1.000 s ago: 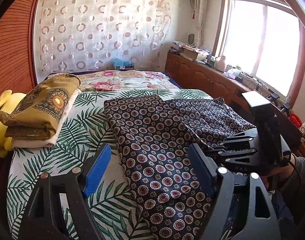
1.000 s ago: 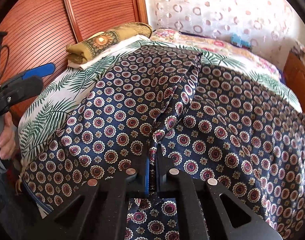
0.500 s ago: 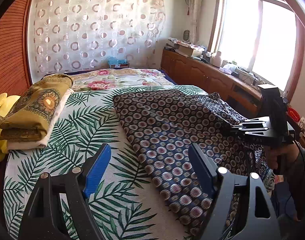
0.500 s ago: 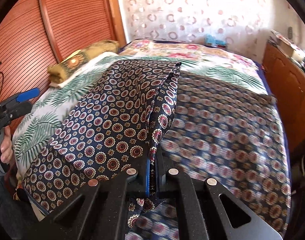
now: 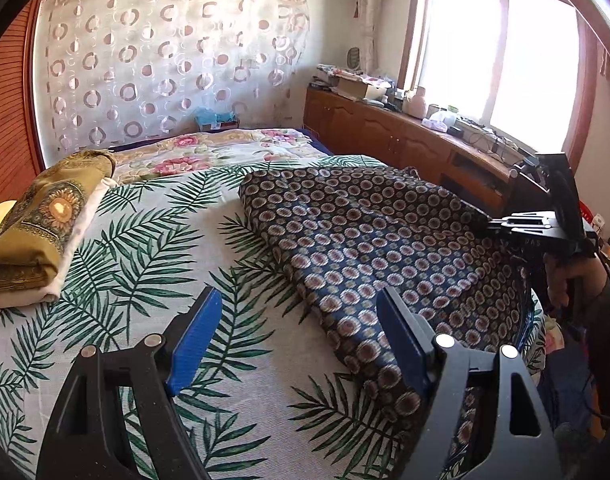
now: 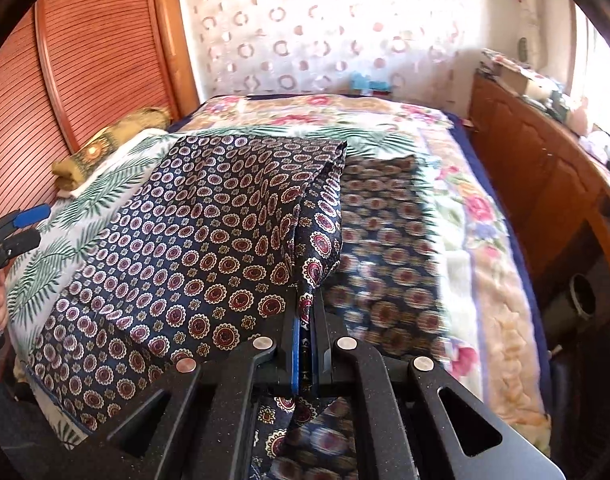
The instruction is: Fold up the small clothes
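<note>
Right hand-held gripper (image 6: 303, 354) pinches the navy patterned garment (image 6: 193, 248) closed; left hand-held gripper (image 5: 297, 340) gapes wide, empty.

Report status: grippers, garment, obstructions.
Left gripper open, above the palm-print sheet. Right gripper shut on navy patterned garment, edge lifted. Folded yellow cloth off to the side, not obstructing.

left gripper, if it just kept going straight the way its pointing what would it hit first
Probably the palm-leaf bedsheet: the open left gripper points over bare sheet, with the folded navy patterned cloth's edge just right of that line. Depth is hard to judge, so its right finger might clip the cloth first.
</note>
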A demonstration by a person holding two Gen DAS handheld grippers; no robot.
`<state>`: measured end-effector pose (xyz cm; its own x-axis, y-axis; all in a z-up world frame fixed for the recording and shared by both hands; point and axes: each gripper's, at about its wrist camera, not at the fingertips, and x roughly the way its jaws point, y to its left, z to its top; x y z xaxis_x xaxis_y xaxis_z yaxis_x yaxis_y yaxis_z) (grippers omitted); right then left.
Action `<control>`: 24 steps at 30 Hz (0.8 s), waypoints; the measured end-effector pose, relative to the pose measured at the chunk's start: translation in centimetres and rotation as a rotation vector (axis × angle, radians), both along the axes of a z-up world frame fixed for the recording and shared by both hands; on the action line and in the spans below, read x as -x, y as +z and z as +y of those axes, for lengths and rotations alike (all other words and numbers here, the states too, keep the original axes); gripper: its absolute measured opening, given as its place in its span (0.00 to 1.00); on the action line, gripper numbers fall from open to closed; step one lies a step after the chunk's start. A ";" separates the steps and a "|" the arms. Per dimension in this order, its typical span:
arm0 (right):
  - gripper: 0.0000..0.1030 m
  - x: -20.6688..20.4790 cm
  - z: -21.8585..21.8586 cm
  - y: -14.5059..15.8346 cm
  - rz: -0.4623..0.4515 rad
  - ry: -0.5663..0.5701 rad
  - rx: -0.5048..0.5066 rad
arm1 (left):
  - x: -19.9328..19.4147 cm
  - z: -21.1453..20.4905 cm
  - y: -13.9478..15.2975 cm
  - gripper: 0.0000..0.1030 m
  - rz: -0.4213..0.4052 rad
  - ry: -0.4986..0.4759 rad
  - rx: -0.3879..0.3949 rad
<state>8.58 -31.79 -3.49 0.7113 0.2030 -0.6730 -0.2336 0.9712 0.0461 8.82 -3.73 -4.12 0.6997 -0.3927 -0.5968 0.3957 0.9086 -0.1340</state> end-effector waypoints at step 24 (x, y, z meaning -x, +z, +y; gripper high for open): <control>0.03 2.4 -0.8 0.9 -0.037 -0.125 0.017 | -0.2 -2.9 -2.0 0.78 0.052 -0.064 -0.022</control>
<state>6.23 -32.57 -2.56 0.7549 0.0995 -0.6483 -0.1117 0.9935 0.0225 9.00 -6.67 -6.10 0.6419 -0.4220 -0.6403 0.4457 0.8847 -0.1363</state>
